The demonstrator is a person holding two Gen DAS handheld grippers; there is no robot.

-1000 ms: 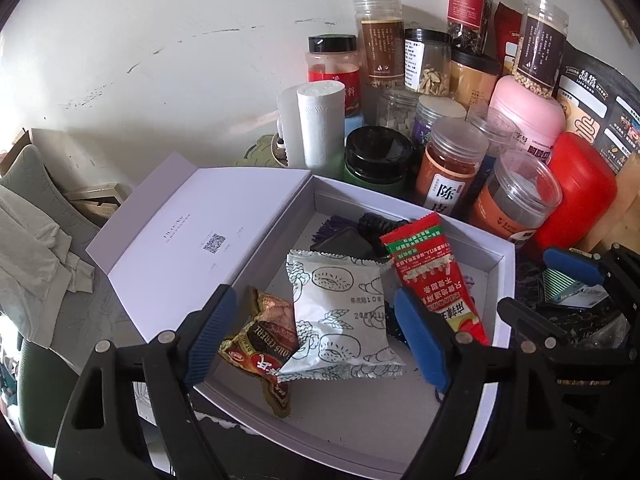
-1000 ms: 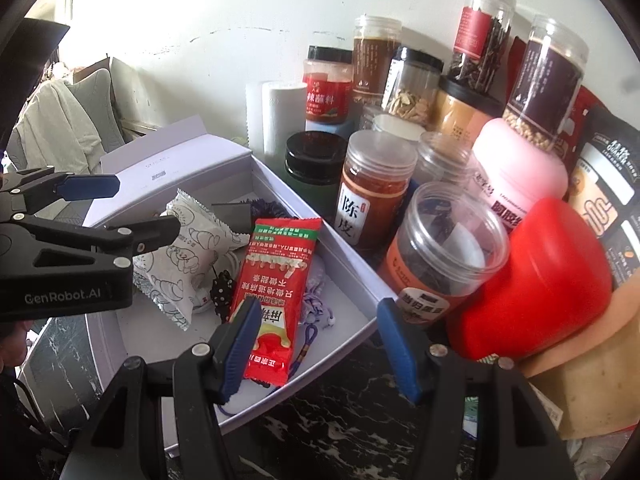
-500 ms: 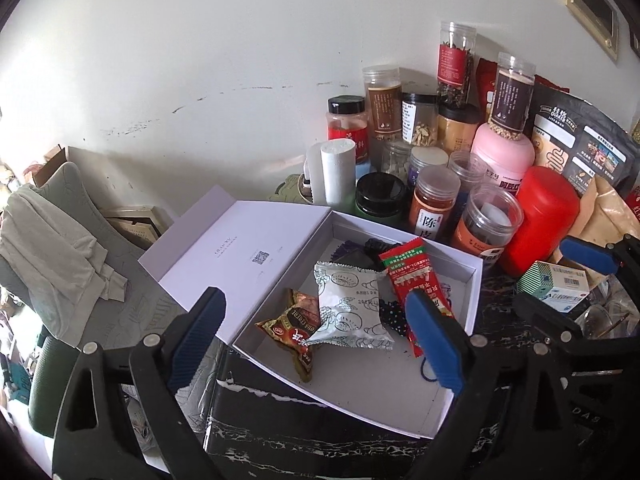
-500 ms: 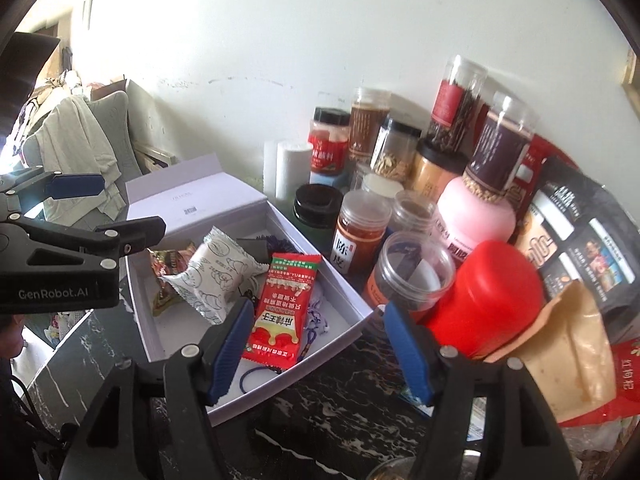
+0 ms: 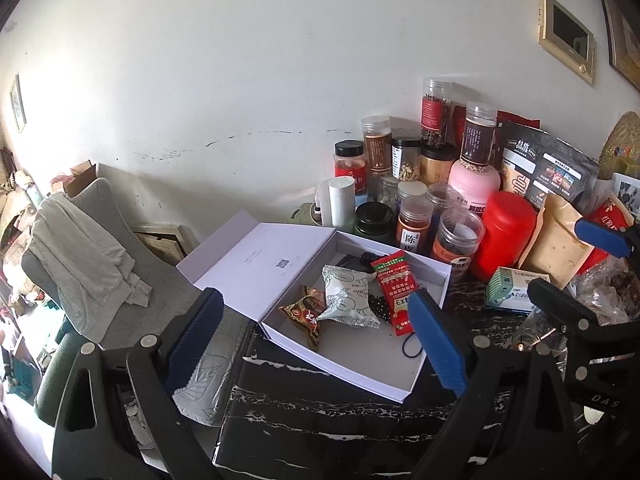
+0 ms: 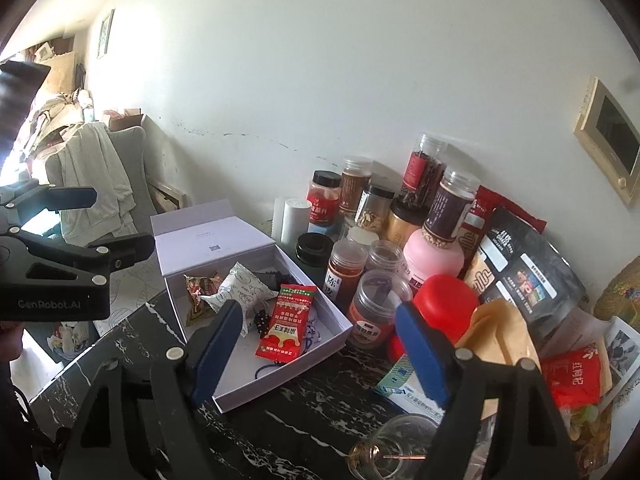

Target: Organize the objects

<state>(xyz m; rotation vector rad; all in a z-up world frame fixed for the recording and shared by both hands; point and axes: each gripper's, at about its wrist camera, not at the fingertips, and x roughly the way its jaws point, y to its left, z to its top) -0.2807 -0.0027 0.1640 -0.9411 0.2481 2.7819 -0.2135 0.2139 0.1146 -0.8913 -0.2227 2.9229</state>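
Observation:
A white box point(image 5: 416, 364) lies open on the black marble table, its lid point(image 5: 260, 264) folded out to the left. In it are a red sachet point(image 5: 394, 288), a white snack packet point(image 5: 346, 296), a brown candy wrapper point(image 5: 306, 314) and a black hair tie point(image 5: 412, 348). My left gripper point(image 5: 312, 304) hovers above and in front of the box, open and empty. My right gripper point(image 6: 320, 312) hangs over the box's right corner point(image 6: 340, 328); its jaws are opening with nothing between them. The right wrist view shows the same red sachet point(image 6: 286, 324) and white packet point(image 6: 244, 292).
Several jars and bottles crowd the wall behind the box, with a red container point(image 5: 504, 232), a kraft pouch point(image 5: 556, 244) and a small carton point(image 5: 516, 292) to the right. A glass point(image 6: 400, 448) stands near the table's front. A cloth-draped chair point(image 5: 80, 252) is on the left.
Both grippers have drawn back and risen away from the box, so it looks smaller and more table shows. Both pairs of jaws stand wider than before.

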